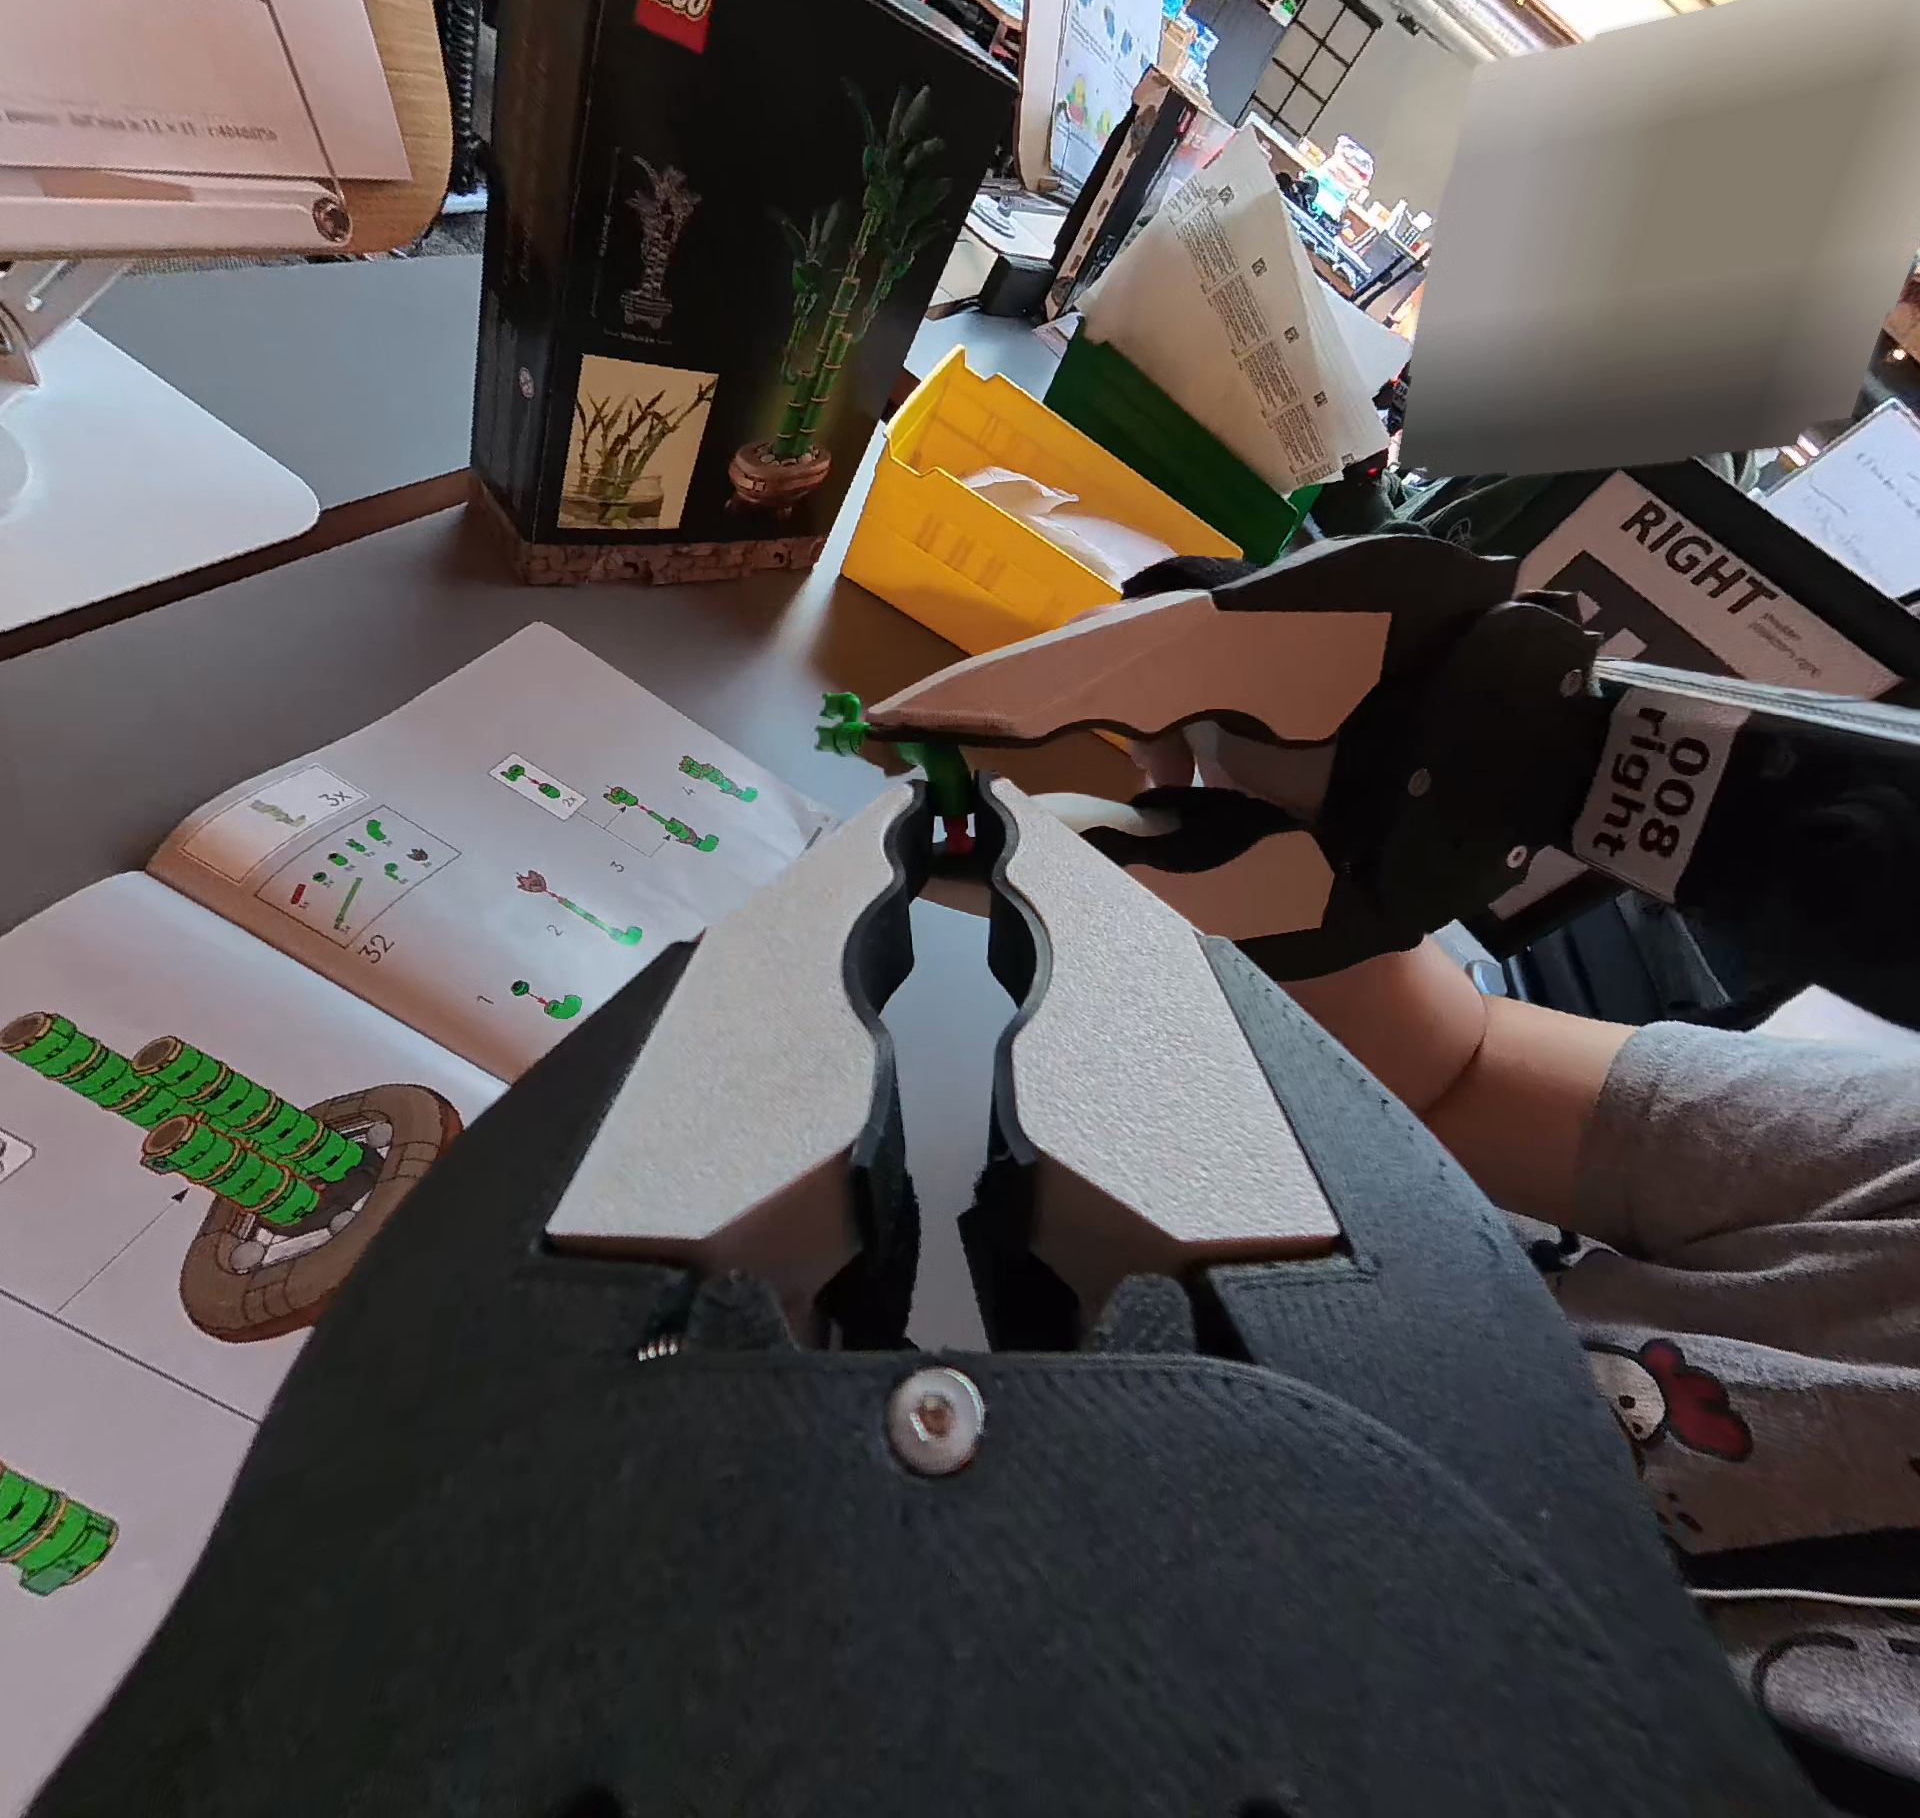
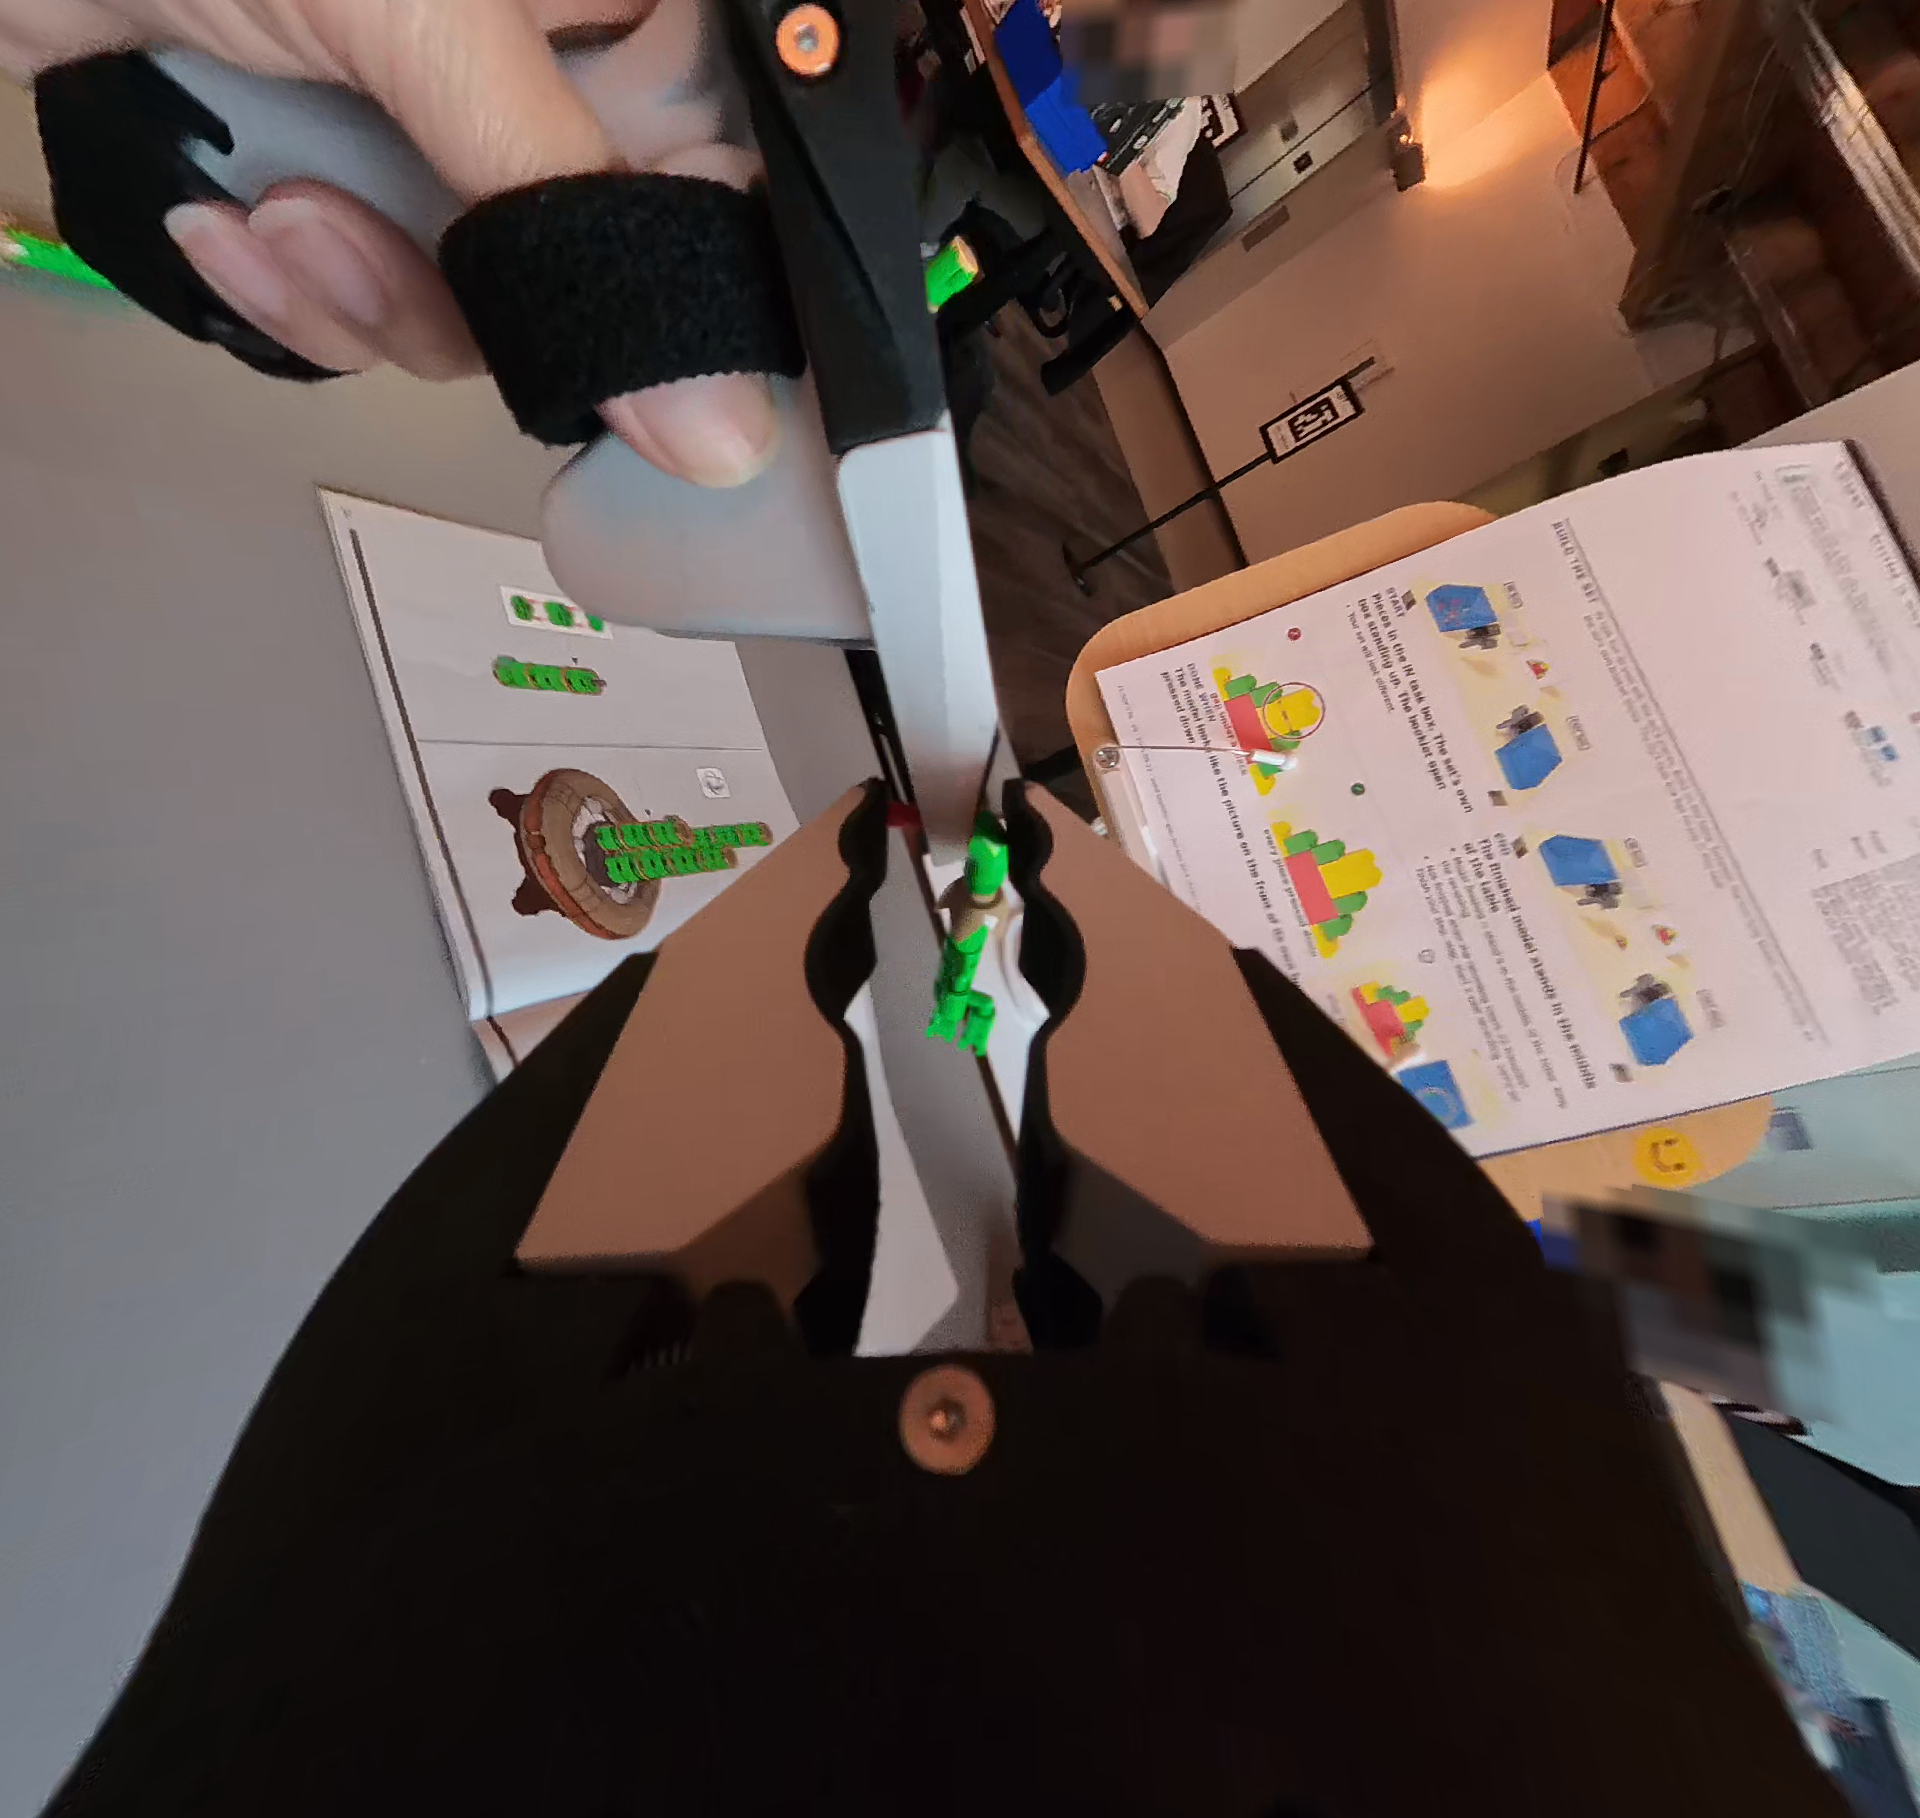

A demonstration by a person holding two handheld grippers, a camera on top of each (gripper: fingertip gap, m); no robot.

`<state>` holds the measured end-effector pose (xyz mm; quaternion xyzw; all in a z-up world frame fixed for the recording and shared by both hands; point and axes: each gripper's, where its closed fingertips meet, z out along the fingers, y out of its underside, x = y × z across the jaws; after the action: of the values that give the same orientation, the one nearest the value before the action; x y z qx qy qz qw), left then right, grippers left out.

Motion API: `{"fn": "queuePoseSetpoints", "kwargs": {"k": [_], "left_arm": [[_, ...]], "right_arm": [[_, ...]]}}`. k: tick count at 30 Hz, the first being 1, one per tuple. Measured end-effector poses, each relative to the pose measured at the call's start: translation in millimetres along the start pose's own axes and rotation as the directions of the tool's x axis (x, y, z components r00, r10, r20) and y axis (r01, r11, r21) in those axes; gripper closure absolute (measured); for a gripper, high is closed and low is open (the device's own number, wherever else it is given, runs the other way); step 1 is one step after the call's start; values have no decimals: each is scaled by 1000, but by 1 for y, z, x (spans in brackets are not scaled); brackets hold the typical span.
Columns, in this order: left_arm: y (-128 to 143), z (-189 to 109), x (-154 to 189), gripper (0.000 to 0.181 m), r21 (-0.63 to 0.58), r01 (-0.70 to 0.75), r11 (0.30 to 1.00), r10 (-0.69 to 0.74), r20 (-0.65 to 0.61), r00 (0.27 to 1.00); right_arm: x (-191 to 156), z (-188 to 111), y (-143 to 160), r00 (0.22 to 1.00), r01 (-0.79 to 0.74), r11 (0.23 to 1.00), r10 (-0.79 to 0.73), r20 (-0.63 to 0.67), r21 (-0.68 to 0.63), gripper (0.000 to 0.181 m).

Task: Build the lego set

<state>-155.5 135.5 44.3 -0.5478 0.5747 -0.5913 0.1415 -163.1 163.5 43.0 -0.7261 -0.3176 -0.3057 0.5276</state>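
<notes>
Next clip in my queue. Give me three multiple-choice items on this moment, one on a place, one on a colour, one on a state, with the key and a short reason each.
1. Where does the yellow bin stand?
A. on the open instruction booklet
B. to the right of the Lego box
C. inside the green bin

2. What colour is the small part at the end of the Lego stem that the left hand-held gripper clamps?
A. red
B. blue
C. white

3. How is the green Lego stem held?
A. lying loose on the table
B. by the left gripper alone
C. by both grippers, one at each end

Key: B, the bin sits on the table right of the Lego box; A, red shows between the left tips; C, the right hand-held gripper also pinches it.
</notes>
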Motion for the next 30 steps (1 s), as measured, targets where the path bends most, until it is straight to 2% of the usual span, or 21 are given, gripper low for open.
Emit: {"fn": "queuePoseSetpoints", "kwargs": {"k": [5,7,13,25,30], "left_arm": [[-10,-4,10,176,65,82,994,-74,-118,990],[-11,-4,10,176,71,75,995,-66,-118,991],[-12,-4,11,176,86,53,995,-43,-110,993],[-13,-4,12,176,97,34,995,-24,-97,995],[-18,-6,13,176,128,91,988,-72,-146,987]], "right_arm": [[4,1,1,996,-90,996,90,2,10,149],[3,1,-2,990,-139,990,139,23,29,146],[11,0,-4,976,-219,974,220,-1,51,156],[13,-1,-4,980,-195,980,197,-37,45,157],[16,-1,-4,986,-152,988,154,-63,37,158]]}}
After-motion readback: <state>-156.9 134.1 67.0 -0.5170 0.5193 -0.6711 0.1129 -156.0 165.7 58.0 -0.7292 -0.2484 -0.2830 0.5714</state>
